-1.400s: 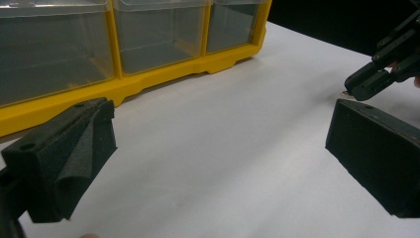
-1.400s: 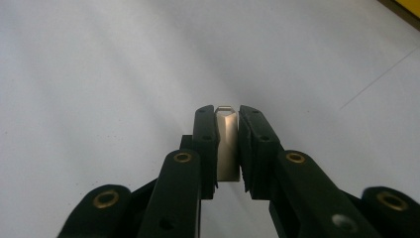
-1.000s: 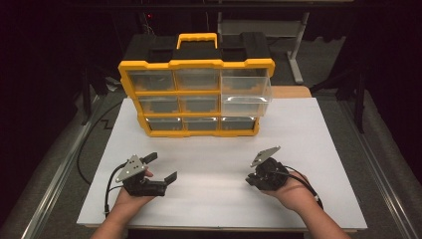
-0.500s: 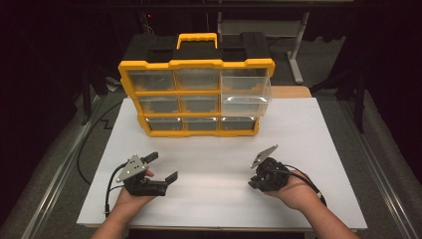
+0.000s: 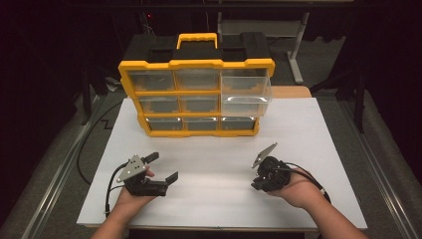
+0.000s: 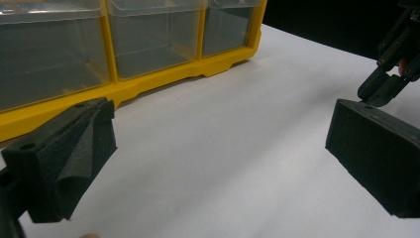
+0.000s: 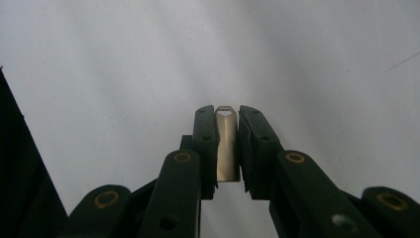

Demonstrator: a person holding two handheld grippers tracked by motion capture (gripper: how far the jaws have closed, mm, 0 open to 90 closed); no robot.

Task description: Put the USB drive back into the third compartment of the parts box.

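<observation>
We've got the right gripper (image 5: 260,180) pinching a small metal piece (image 7: 227,144) betw. its jaws. It's a thin silver tab w/ a cut-out at the far tip, standing edge-on, and the pads press on both flat faces. That grip looks deliberate: clamped by the flats, the tip pokes out past the jaws, so it could prob. be set down or dropped in somewhere tip first. The gripper points down at the white table (image 5: 219,154), which lies bare below the piece.

Our left gripper (image 5: 158,167) sits spread wide, nothing betw. its pads; in the left gripper view bare table lies betw. them. We read it as parked & ready, prob. free to steady or open sth.

Ahead of both grippers stands the yellow organizer (image 5: 196,84), upright on its edge, handle on top, clear drawers facing us. The upper right drawer (image 5: 246,94), far ahead of the right gripper & a bit to its right, juts out further than the others, so it looks pulled open. We'd guess that's where the piece is meant to go: open bin on the same side as the loaded hand. Organizer's bottom row is near & ahead of the left gripper's jaws; the right gripper shows off past the left's right-hand pad.

Both hands rest low by the table's near edge, well apart.
</observation>
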